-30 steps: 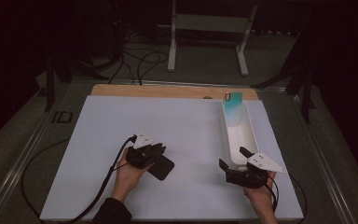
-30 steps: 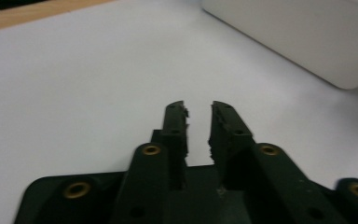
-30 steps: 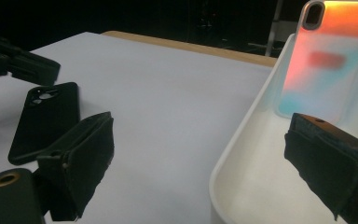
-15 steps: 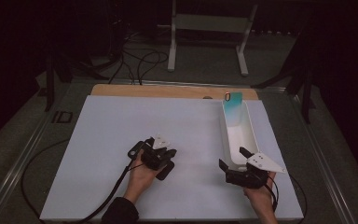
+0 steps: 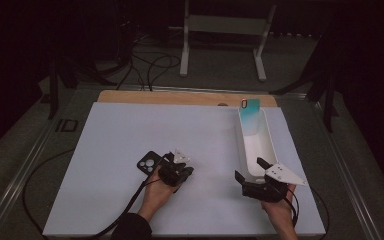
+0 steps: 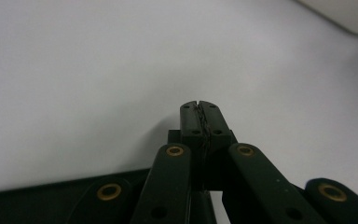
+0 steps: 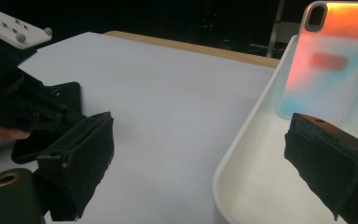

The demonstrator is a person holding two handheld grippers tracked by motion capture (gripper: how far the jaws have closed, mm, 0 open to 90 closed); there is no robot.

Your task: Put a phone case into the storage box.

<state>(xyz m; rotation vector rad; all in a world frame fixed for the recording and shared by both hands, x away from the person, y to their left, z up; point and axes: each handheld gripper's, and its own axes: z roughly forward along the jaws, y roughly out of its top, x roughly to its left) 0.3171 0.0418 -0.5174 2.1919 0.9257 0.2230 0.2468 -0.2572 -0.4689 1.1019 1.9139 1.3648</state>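
A black phone case point(image 5: 148, 163) lies flat on the white table top point(image 5: 130, 130), its camera cut-out showing. My left gripper point(image 5: 185, 173) sits just to its right, low over the table, with its jaws shut and nothing between them point(image 6: 200, 110). The case's dark edge point(image 6: 51, 196) shows under that gripper. A white tray point(image 5: 265, 145) runs away from me on the right. At its far end a phone case with an orange-to-teal fade point(image 5: 249, 116) leans upright point(image 7: 331, 60). My right gripper point(image 5: 250, 169) stands open at the tray's near end, one jaw over the tray point(image 7: 205, 172).
A wooden strip point(image 5: 180, 97) borders the table's far edge. A cable point(image 5: 40, 175) trails off the left side from the left gripper. A white stand point(image 5: 225, 30) and dark gear fill the floor behind. In the right gripper view the left gripper point(image 7: 28, 107) is close by.
The left gripper has shifted right and slightly down, and the black case's camera end now shows to its left. The right gripper has not moved.
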